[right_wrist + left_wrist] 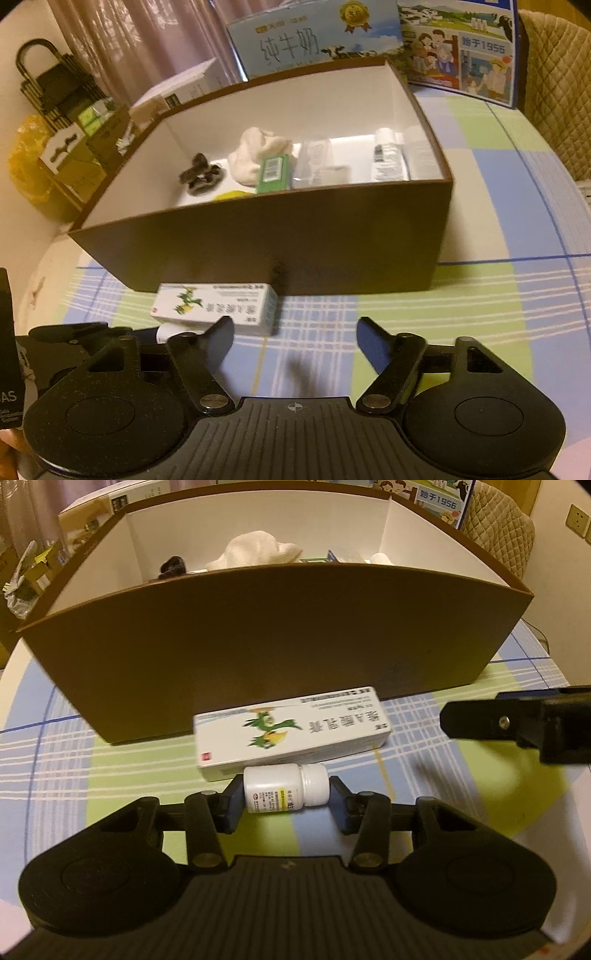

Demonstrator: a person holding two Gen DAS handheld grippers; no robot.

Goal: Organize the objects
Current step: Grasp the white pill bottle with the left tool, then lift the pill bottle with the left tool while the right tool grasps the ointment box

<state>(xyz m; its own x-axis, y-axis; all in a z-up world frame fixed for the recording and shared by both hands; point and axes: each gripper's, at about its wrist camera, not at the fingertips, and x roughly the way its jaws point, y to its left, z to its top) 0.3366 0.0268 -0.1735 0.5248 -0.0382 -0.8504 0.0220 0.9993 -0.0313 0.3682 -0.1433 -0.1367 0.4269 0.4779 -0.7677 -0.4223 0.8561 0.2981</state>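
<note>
At the bottom centre of the left wrist view, the left claw [286,800] pinches a small white pill bottle [286,788] lying on its side, one finger pressed on its base and the other on its cap end. The bottle lies on the bench [74,775], which wears a blue, green and white checked cloth. Just beyond it, touching or nearly so, lies a white medicine carton [291,729] with a green plant print, flat against the foot of a brown cardboard box [258,638].

In the right wrist view the right claw [295,328] is spread wide with nothing between its fingers, low in the frame above bare cloth. The same carton [216,306] sits at its left finger.

Inside the box [258,240], which is white within, lie a dark crumpled item [201,173], a white cloth bundle [255,155], a green packet [273,173], what may be clear wrappers, blurred, and a white bottle [388,158] toward the right wall.

Behind the box, at the top of the frame, stand milk cartons [314,40].
</note>
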